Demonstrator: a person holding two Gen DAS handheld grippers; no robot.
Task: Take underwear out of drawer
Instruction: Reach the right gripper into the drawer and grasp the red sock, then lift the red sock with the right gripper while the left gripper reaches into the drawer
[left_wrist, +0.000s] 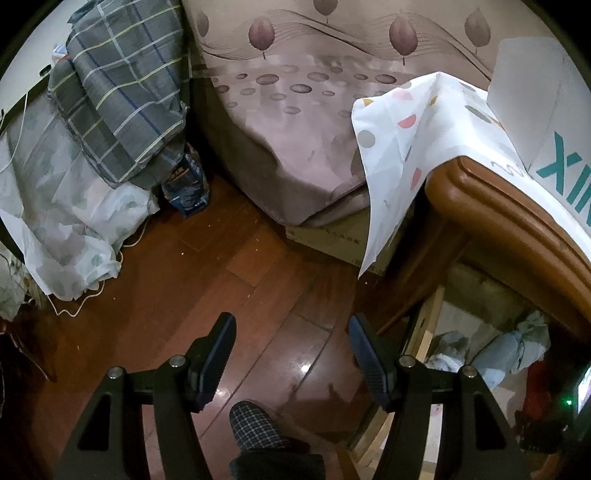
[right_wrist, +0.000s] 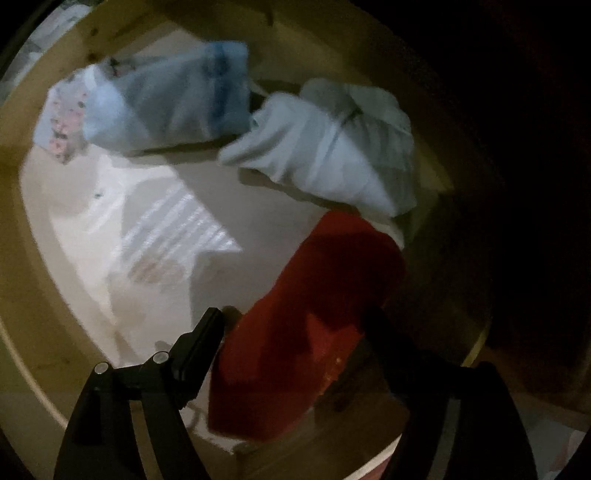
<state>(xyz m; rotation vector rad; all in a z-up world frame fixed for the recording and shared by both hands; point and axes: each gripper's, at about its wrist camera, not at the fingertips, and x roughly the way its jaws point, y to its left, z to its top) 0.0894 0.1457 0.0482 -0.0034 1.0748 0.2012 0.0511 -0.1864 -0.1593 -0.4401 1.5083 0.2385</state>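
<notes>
The drawer (right_wrist: 22, 236) is open, with light wooden walls. In it lie red underwear (right_wrist: 317, 317), a pale grey-white folded garment (right_wrist: 332, 147), a light blue garment (right_wrist: 166, 99) and a white striped one (right_wrist: 173, 229). My right gripper (right_wrist: 295, 317) is open and hangs inside the drawer with its fingers on either side of the red underwear, not closed on it. My left gripper (left_wrist: 291, 325) is open and empty above the wooden floor, left of the drawer (left_wrist: 424, 332). The drawer's clothes (left_wrist: 509, 350) show at the lower right of the left wrist view.
A bed with a mauve patterned sheet (left_wrist: 295, 110) stands ahead. A brown cabinet top (left_wrist: 498, 206) carries a dotted white cloth (left_wrist: 406, 122). Bedding and a plaid cloth (left_wrist: 122, 85) pile at left. A slippered foot (left_wrist: 255, 428) stands on the floor.
</notes>
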